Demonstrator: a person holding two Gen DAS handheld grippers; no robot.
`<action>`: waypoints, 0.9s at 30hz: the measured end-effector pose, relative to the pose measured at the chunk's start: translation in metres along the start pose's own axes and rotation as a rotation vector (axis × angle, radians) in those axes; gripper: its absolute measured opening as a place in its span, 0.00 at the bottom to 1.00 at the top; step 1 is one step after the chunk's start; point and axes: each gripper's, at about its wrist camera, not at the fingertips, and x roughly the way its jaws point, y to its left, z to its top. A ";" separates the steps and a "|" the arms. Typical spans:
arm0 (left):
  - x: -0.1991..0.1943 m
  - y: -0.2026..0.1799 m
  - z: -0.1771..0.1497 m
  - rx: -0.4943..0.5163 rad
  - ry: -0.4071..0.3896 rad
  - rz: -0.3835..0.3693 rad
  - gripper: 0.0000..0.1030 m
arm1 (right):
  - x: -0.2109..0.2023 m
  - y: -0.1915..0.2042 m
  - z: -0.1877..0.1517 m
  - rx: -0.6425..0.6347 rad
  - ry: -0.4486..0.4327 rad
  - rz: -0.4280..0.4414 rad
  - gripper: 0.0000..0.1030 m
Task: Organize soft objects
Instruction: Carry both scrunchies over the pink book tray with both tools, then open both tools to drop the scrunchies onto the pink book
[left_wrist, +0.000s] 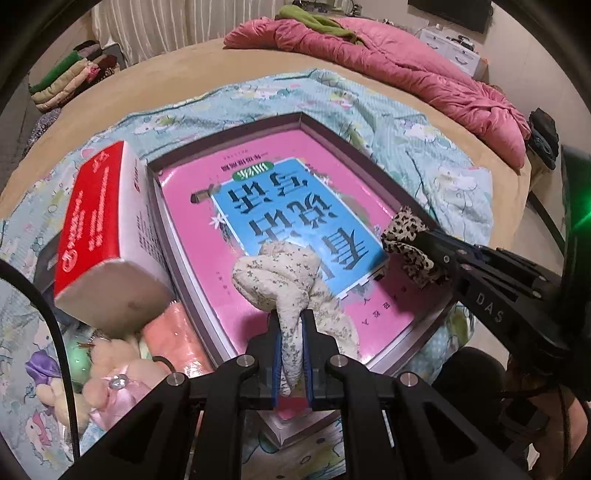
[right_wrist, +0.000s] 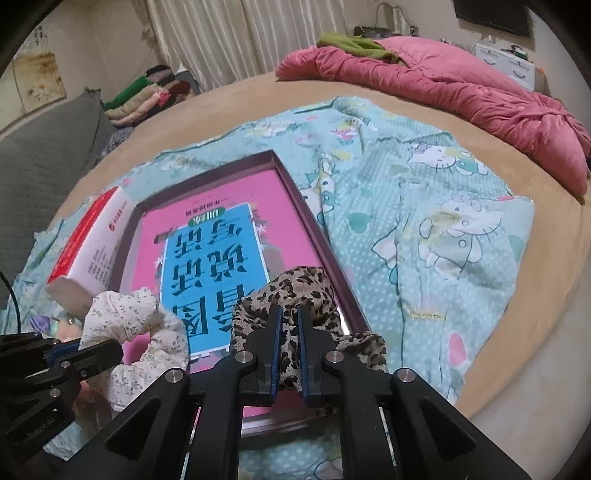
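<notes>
My left gripper (left_wrist: 291, 317) is shut on a cream floral scrunchie (left_wrist: 280, 277) and holds it over the near part of a shallow purple tray (left_wrist: 373, 158) with a pink and blue book (left_wrist: 280, 206) in it. My right gripper (right_wrist: 290, 314) is shut on a leopard-print scrunchie (right_wrist: 295, 284) and holds it over the tray's (right_wrist: 314, 236) near right corner. In the left wrist view the right gripper (left_wrist: 424, 236) with the leopard scrunchie (left_wrist: 402, 240) is at the tray's right rim. In the right wrist view the left gripper (right_wrist: 110, 349) with the floral scrunchie (right_wrist: 136, 317) is at lower left.
A red and white box (left_wrist: 99, 221) leans at the tray's left side. Plush toys and a peach cloth (left_wrist: 122, 369) lie at lower left. All rest on a teal cartoon blanket (right_wrist: 424, 221) on a bed. A pink quilt (left_wrist: 406, 70) lies at the far side. Folded clothes (left_wrist: 70, 74) are stacked far left.
</notes>
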 end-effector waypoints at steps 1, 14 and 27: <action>0.001 0.001 -0.001 -0.002 0.003 -0.003 0.09 | 0.001 0.001 0.000 -0.003 0.003 0.001 0.11; 0.004 0.003 -0.004 -0.005 0.013 0.019 0.10 | 0.001 0.011 0.000 -0.025 0.009 0.059 0.28; -0.001 0.002 -0.006 0.007 0.002 0.052 0.18 | -0.012 0.020 0.003 -0.035 -0.055 0.090 0.45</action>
